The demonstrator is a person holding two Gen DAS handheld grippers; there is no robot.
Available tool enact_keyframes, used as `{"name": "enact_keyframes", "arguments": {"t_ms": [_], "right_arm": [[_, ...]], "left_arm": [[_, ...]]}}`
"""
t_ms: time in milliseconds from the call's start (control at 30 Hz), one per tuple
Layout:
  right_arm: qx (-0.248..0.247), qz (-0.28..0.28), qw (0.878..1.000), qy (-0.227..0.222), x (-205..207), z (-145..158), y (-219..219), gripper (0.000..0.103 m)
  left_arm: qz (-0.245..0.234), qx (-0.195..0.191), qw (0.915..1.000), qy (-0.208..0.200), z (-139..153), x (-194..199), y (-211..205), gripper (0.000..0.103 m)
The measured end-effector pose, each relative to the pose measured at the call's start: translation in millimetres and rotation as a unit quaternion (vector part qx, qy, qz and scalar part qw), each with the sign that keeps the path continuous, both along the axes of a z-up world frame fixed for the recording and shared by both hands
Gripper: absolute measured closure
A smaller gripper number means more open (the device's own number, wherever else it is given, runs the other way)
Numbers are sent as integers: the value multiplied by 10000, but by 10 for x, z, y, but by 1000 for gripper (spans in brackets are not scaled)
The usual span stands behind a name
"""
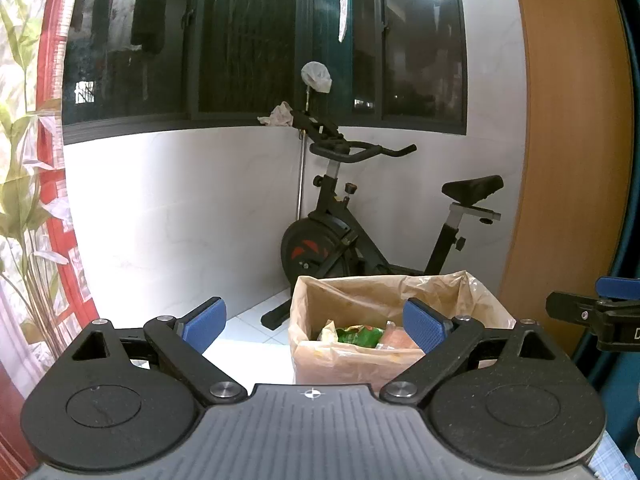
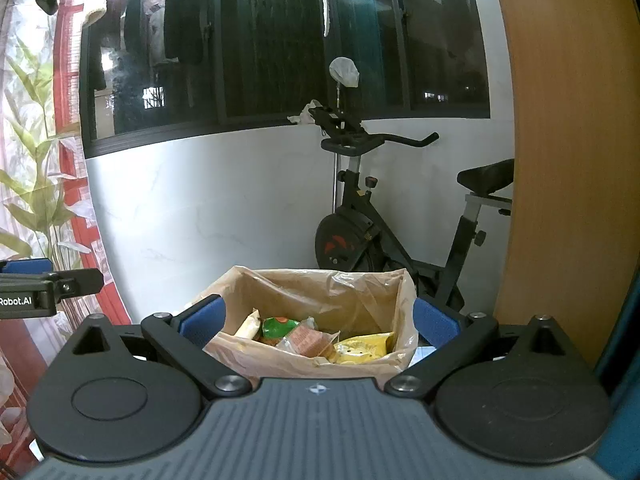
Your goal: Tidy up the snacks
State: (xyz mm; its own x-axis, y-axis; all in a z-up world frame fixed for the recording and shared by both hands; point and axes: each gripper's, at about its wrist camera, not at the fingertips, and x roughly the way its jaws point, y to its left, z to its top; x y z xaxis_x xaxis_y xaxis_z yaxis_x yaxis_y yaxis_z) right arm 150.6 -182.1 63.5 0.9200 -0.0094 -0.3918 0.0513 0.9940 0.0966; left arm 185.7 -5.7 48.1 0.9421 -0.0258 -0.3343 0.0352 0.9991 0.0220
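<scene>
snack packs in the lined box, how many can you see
4 in the box: pale pack far left, green pack, brown pack in the middle, yellow pack right. More may be hidden underneath.

Snacks sit in an open, plastic-lined box

The brown box stands upright, its clear liner folded over the rim. Inside lie a green packet, a yellow packet at the right, an orange-brown wrapped snack between them, and a pale packet at the left wall.
</scene>
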Motion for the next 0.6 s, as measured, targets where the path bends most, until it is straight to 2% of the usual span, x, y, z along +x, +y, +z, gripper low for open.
{"name": "enact_keyframes", "arguments": {"t_ms": [600], "right_arm": [[-26,-22,10000,-38,-12,16,3,1]], "left_arm": [[42,10,10000,-55,10,-21,2,7]]}}
